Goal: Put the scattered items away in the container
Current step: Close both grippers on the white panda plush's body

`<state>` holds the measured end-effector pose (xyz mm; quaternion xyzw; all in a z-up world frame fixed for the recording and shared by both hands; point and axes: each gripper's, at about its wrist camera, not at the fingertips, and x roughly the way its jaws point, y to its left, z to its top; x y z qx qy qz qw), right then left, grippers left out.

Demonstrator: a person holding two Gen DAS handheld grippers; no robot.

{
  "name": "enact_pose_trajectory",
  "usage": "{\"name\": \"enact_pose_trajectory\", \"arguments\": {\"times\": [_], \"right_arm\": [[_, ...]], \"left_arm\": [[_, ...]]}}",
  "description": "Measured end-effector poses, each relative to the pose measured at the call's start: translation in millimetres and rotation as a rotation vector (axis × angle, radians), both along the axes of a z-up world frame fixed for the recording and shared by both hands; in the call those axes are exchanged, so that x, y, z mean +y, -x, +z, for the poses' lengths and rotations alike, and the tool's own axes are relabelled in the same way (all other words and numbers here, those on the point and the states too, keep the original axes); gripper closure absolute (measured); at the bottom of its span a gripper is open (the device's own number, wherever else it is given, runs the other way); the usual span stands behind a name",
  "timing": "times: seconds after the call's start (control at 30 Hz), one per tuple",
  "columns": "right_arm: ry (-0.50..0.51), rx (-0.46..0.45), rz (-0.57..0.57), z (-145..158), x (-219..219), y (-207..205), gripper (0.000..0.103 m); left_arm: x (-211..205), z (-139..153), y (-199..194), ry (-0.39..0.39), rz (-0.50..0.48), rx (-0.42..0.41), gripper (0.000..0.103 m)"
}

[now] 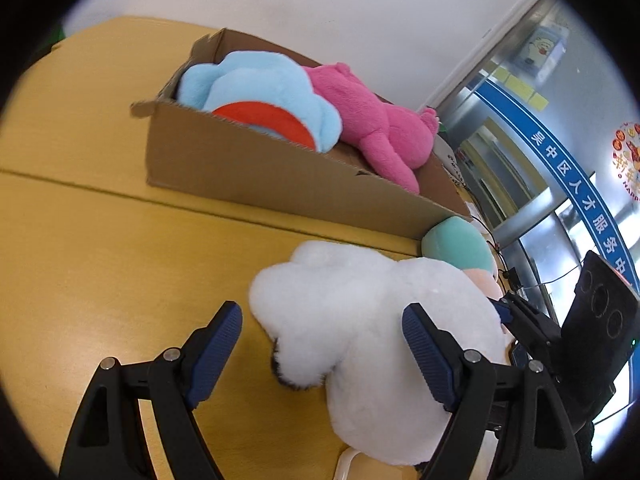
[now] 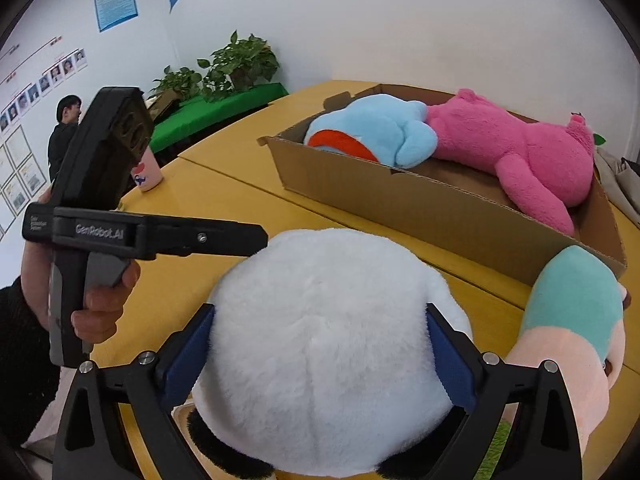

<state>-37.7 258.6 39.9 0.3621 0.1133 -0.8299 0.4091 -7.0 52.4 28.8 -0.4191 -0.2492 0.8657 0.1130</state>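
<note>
A large white plush toy (image 1: 360,320) with black patches lies on the yellow table, also filling the right wrist view (image 2: 320,344). My left gripper (image 1: 322,324) is open, its fingers on either side of the toy's end. My right gripper (image 2: 320,340) has its blue pads pressed into the toy's sides. A cardboard box (image 1: 248,168) behind holds a light blue plush (image 1: 260,88) and a pink plush (image 1: 380,128); the box shows in the right wrist view too (image 2: 420,196). A teal and peach plush (image 2: 576,320) lies beside the white toy.
The yellow table (image 1: 100,240) has a seam running across it. A pink cup (image 2: 146,172) stands at its far left edge. Potted plants (image 2: 236,64) and a person (image 2: 64,128) are beyond the table. The left gripper's body (image 2: 120,216) is at left.
</note>
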Motion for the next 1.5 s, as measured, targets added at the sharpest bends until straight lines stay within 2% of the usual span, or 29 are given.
{"name": "enact_pose_trajectory", "arguments": {"times": [0.13, 0.27, 0.4, 0.47, 0.5, 0.53, 0.57, 0.63, 0.8, 0.9, 0.97, 1.0, 1.1, 1.23, 1.37, 1.43, 1.47, 1.5], "right_arm": [[-0.001, 0.012, 0.008, 2.3, 0.7, 6.4, 0.000], [-0.026, 0.018, 0.059, -1.5, 0.6, 7.6, 0.000], [0.013, -0.017, 0.013, -11.0, 6.0, 13.5, 0.002], [0.021, -0.005, 0.007, -14.3, 8.8, 8.7, 0.004], [0.030, -0.007, 0.004, -15.0, 10.5, 7.3, 0.005], [0.043, -0.012, -0.002, -15.6, 12.2, 6.3, 0.007], [0.058, -0.018, -0.013, -15.5, 13.6, 5.8, 0.008], [0.078, -0.015, -0.023, -12.9, 14.2, 2.0, 0.012], [0.147, 0.024, -0.029, -3.4, 20.1, -7.8, 0.022], [0.175, 0.040, -0.036, 3.6, 23.0, -11.8, 0.028], [0.154, 0.040, -0.032, 3.9, 20.3, -13.1, 0.028], [0.140, 0.037, -0.030, 2.9, 19.0, -14.2, 0.027], [0.097, 0.038, -0.035, 4.5, 18.7, -15.3, 0.013], [0.011, 0.074, -0.009, 13.4, 18.3, -19.9, 0.001], [-0.053, 0.012, 0.006, 0.0, 7.6, -15.0, 0.000], [-0.060, 0.013, 0.003, -8.2, 2.0, -14.2, 0.000], [-0.061, 0.023, 0.006, -9.4, 0.3, -15.7, 0.000], [-0.063, 0.038, 0.012, -10.0, -1.5, -18.1, 0.003]], "left_arm": [[-4.7, -6.7, 1.2, -0.002, 0.008, -0.022, 0.021], [-11.0, -4.3, 16.6, -0.034, -0.010, 0.005, 0.021], [-14.9, -34.2, 44.0, -0.016, -0.017, -0.116, 0.024], [-15.3, -41.8, 42.6, -0.093, -0.045, -0.112, 0.036], [-16.6, -43.4, 40.7, -0.137, -0.055, -0.107, 0.047], [-16.9, -44.5, 39.0, -0.173, -0.064, -0.104, 0.054], [-16.3, -44.6, 37.9, -0.183, -0.066, -0.110, 0.055], [-11.8, -41.4, 36.1, -0.182, -0.065, -0.124, 0.064], [6.7, -21.6, 28.1, -0.065, -0.066, -0.136, 0.073], [11.9, -17.4, 23.4, -0.040, -0.062, -0.140, 0.074], [16.1, -14.2, 23.6, -0.006, -0.064, -0.137, 0.075], [17.3, -14.2, 24.5, 0.003, -0.066, -0.137, 0.075], [13.2, -21.1, 24.2, -0.021, -0.075, -0.140, 0.073], [10.4, -27.3, 18.3, -0.030, -0.079, -0.130, 0.058], [11.3, -34.4, 19.0, -0.066, -0.091, -0.133, 0.054], [13.4, -37.6, 21.2, -0.069, -0.078, -0.145, 0.055], [13.7, -38.1, 21.1, -0.076, -0.072, -0.151, 0.055], [14.0, -37.8, 21.0, -0.081, -0.069, -0.156, 0.061]]}}
